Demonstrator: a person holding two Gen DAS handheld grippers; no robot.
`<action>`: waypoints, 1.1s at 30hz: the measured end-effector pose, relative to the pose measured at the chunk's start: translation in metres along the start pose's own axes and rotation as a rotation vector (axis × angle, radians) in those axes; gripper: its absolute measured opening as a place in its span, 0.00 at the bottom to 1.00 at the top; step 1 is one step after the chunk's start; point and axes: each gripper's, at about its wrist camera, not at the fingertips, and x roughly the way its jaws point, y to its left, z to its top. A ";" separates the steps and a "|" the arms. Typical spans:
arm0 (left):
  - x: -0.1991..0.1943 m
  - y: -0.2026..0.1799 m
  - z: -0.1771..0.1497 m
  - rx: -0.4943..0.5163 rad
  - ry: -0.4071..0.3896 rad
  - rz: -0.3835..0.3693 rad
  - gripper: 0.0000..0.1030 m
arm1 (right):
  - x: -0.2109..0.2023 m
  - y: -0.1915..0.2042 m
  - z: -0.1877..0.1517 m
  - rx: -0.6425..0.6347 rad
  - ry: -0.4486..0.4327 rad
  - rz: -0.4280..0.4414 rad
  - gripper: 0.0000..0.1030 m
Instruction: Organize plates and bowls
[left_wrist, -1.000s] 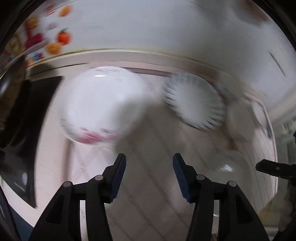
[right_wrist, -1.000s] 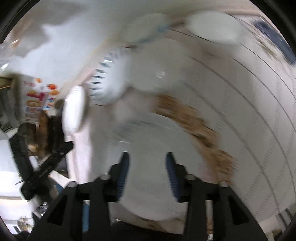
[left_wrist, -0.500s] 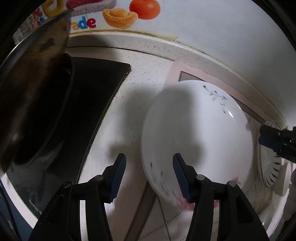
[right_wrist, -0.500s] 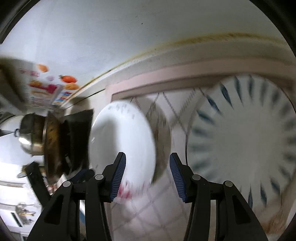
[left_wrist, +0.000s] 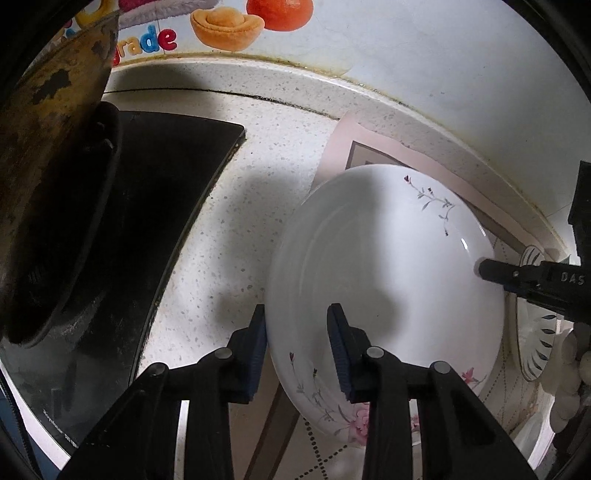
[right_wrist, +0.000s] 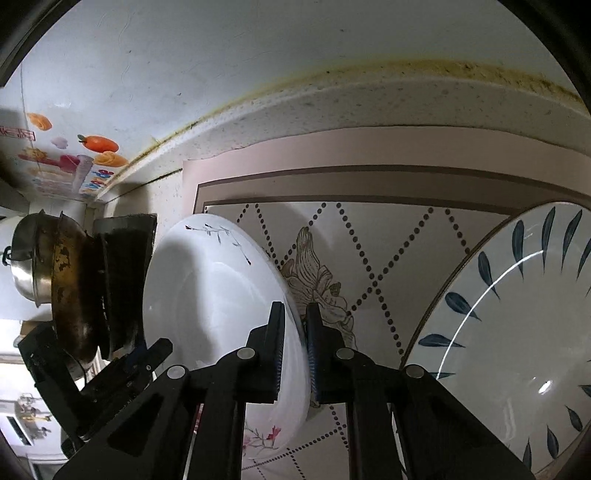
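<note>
A white floral plate (left_wrist: 384, 288) lies on the patterned mat; it also shows in the right wrist view (right_wrist: 210, 295). My left gripper (left_wrist: 297, 343) straddles its left rim, one finger outside and one over the plate, with a gap between the pads. My right gripper (right_wrist: 295, 350) is shut on the plate's right rim, one pad on each side. Its finger shows in the left wrist view (left_wrist: 517, 275). A plate with blue leaf marks (right_wrist: 517, 332) lies to the right, and its edge shows in the left wrist view (left_wrist: 535, 343).
A black stove top (left_wrist: 140, 206) with a worn brown wok (left_wrist: 48, 155) sits at the left. The speckled counter (left_wrist: 236, 229) meets a white wall with a fruit sticker (left_wrist: 225, 22). A patterned mat (right_wrist: 369, 251) covers the counter under the plates.
Both grippers have moved in on the floral plate. The right gripper has closed on its right rim. The left gripper has narrowed around its left rim.
</note>
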 end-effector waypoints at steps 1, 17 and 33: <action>-0.003 0.002 -0.002 0.001 -0.003 0.001 0.29 | -0.001 -0.001 -0.001 -0.005 0.003 -0.005 0.13; -0.060 -0.040 -0.028 0.093 -0.032 -0.046 0.29 | -0.072 -0.014 -0.049 -0.008 -0.013 0.039 0.13; -0.087 -0.151 -0.123 0.264 0.018 -0.145 0.29 | -0.184 -0.117 -0.186 0.113 -0.063 0.025 0.13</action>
